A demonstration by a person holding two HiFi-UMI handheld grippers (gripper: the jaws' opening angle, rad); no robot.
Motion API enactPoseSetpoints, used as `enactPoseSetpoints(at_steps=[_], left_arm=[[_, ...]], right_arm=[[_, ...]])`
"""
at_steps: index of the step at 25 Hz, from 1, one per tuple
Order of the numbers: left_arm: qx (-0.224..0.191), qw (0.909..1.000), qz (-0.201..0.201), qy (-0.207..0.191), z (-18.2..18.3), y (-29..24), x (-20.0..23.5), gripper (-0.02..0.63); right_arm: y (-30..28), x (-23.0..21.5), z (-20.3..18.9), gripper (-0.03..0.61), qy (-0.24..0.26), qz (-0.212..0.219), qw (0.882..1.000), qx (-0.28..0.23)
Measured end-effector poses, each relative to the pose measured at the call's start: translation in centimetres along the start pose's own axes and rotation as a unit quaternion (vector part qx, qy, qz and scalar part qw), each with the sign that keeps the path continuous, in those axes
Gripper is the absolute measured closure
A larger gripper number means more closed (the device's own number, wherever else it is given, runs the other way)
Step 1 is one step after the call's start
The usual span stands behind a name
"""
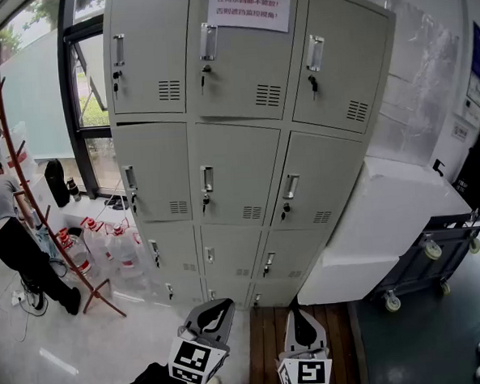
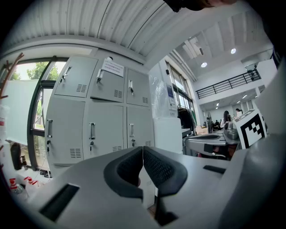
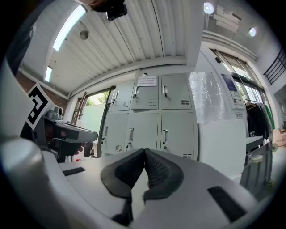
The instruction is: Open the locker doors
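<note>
Locker doors [image 1: 237, 173] closed, paper notice [image 1: 249, 6] in Chinese

Daylight comes through a tall window [image 1: 88, 91] at left, where a red coat rack [image 1: 43, 215] and water bottles [image 1: 118, 250] stand on the pale floor [image 1: 96, 350]. A white cabinet [image 1: 379, 219] and a wheeled cart [image 1: 430, 257] sit at right, with wood planks [image 1: 266, 348] in the foreground.

Grey left gripper [image 2: 142, 153] and right gripper [image 3: 145, 154], black ribbed pads [image 2: 161, 169] (2 square-marked cubes [image 1: 197, 362])
</note>
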State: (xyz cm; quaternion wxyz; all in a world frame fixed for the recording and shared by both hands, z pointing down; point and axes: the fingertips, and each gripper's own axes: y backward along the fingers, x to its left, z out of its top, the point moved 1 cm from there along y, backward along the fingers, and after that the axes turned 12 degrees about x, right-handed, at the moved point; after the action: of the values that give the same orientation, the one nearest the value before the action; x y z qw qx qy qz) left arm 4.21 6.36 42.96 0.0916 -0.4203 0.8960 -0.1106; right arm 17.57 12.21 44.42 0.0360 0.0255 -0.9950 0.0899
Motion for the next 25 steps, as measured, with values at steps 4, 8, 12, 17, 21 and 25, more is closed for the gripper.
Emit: enactPoseSetpoints(at_steps=[4, 8, 12, 17, 21, 25], left_arm=[[0.002, 1.0000, -0.003, 0.001, 0.5, -1.5, 2.1, 0.589], [0.001, 1.0000, -0.009, -0.003, 1.2, -2.7, 4.7, 0.589], [-0.006, 0.9998, -0.017, -0.005, 2.0, -3.6, 7.4, 0.589], [-0.011, 0.9996, -0.025, -0.009, 2.1, -4.6, 10.3, 0.589], [-0.013, 0.9995, -0.030, -0.004, 2.1, -5.5, 12.0, 0.589], [-0.015, 0.9994, -0.031, 0.002, 2.1, -6.9, 13.3, 0.589]], right_arm=[[-2.4, 0.1, 0.8, 0.561, 0.002, 0.000, 1.000, -0.003], [-4.9, 0.7, 1.7, 0.561, 0.002, -0.010, 1.000, 0.000], [-7.1, 1.5, 2.7, 0.561, 0.007, -0.020, 1.000, 0.000], [-9.2, 2.3, 3.0, 0.561, -0.001, -0.041, 0.999, 0.003], [-10.8, 2.7, 3.2, 0.561, 0.002, -0.044, 0.999, 0.011], [-12.7, 2.7, 3.3, 0.561, 0.006, -0.042, 0.999, 0.014]])
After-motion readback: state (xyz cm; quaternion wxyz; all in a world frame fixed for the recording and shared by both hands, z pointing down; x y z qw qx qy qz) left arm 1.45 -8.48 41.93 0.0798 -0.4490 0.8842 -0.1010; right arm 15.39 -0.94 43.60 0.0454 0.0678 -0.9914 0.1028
